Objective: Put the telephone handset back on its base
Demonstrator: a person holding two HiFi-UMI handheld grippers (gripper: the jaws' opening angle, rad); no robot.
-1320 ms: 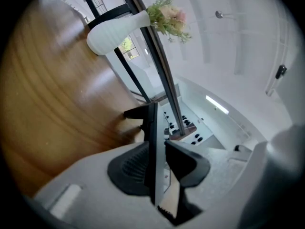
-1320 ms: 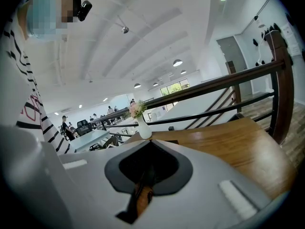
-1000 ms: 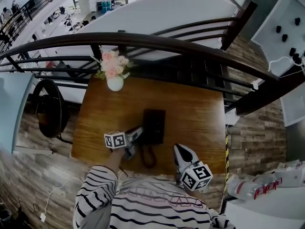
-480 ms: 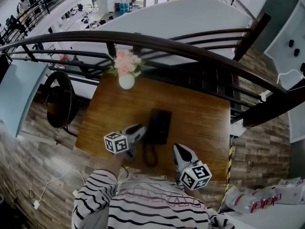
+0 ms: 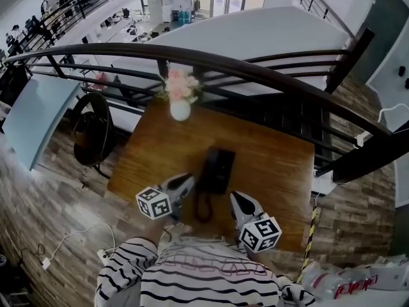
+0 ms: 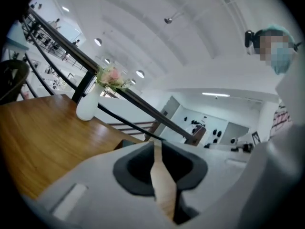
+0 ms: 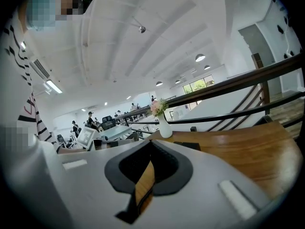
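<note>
The telephone [image 5: 216, 170] lies near the middle of the worktop [image 5: 275, 165], a flat black block. Its handset seems to be seated on the base, though from above the two merge into one dark shape. Its coiled cord [image 5: 203, 208] loops toward the worktop's near edge. Bare wood lies open to the telephone's right and beyond it, up to the vase [image 5: 180, 109] at the far edge under the railing [image 5: 268, 69]. My left gripper [image 5: 185, 181] hangs just left of the telephone; its jaws have just been closing to a narrow slit, with nothing between them. My right gripper [image 5: 234, 199] sits off the telephone's near right corner, jaws together and empty.
</note>
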